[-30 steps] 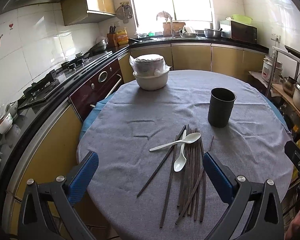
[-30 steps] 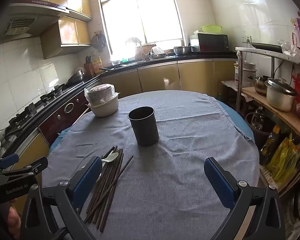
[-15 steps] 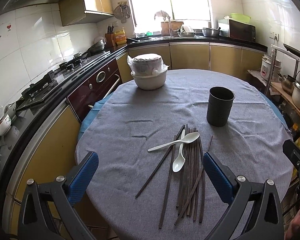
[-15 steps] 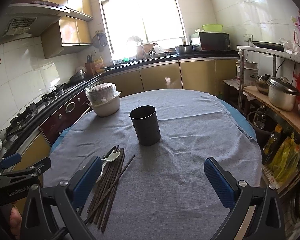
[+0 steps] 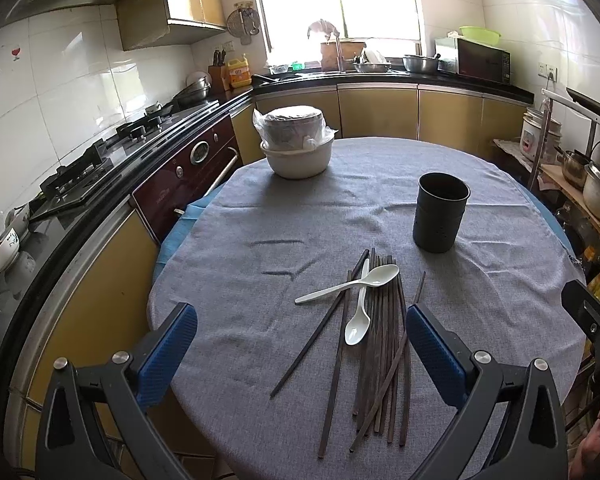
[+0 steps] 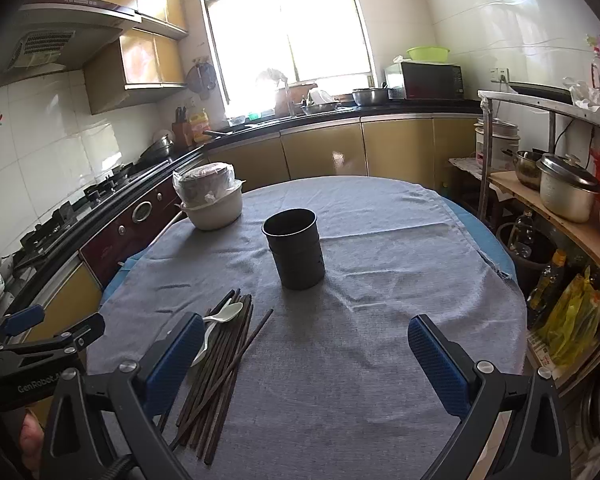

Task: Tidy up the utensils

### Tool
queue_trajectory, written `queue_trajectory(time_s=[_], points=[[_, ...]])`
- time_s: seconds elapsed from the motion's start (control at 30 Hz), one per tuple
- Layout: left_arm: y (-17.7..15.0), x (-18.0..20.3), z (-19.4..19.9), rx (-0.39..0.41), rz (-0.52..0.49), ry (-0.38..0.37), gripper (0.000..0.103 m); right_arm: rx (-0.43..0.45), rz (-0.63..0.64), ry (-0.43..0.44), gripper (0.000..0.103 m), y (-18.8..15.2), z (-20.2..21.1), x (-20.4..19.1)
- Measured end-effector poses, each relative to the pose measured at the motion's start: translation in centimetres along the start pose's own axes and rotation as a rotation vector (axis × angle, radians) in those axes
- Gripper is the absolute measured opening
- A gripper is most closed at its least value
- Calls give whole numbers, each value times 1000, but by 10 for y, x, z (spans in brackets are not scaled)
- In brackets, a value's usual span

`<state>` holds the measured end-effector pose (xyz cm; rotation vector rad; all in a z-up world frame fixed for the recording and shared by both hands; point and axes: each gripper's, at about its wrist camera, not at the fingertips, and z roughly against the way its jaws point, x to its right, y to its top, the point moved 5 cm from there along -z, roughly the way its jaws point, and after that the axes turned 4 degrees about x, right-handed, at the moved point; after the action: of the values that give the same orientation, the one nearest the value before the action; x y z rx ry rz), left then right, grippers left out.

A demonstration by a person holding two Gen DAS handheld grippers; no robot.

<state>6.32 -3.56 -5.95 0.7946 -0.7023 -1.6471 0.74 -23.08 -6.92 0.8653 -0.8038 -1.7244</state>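
Note:
Several dark chopsticks (image 5: 380,344) (image 6: 220,364) lie in a loose bundle on the grey tablecloth (image 5: 260,216). Two white spoons (image 5: 350,282) (image 6: 224,314) rest crossed on top of them. A black cylindrical holder (image 5: 440,216) (image 6: 296,254) stands upright beyond the bundle, nothing inside it that I can see. My left gripper (image 5: 300,344) hovers open over the near table edge, just short of the bundle. My right gripper (image 6: 306,354) is open too, to the right of the chopsticks, with bare cloth between its fingers.
A white bowl (image 5: 298,156) with a bagged stack in it sits at the table's far left. Counter and stove (image 5: 92,168) run along the left, a shelf with pots (image 6: 564,196) on the right. The left gripper's body (image 6: 32,344) shows at the right view's left edge.
Both grippers have drifted slightly forward toward the table; the utensils and holder have not moved. Both stay open.

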Motion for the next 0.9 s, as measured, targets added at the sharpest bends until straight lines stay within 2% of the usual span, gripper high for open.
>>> queue_trajectory(time_s=[0.9], points=[[-5,-5,-16,-33,18,-16,103,-35,-7,7,103,-4,-13,-5]])
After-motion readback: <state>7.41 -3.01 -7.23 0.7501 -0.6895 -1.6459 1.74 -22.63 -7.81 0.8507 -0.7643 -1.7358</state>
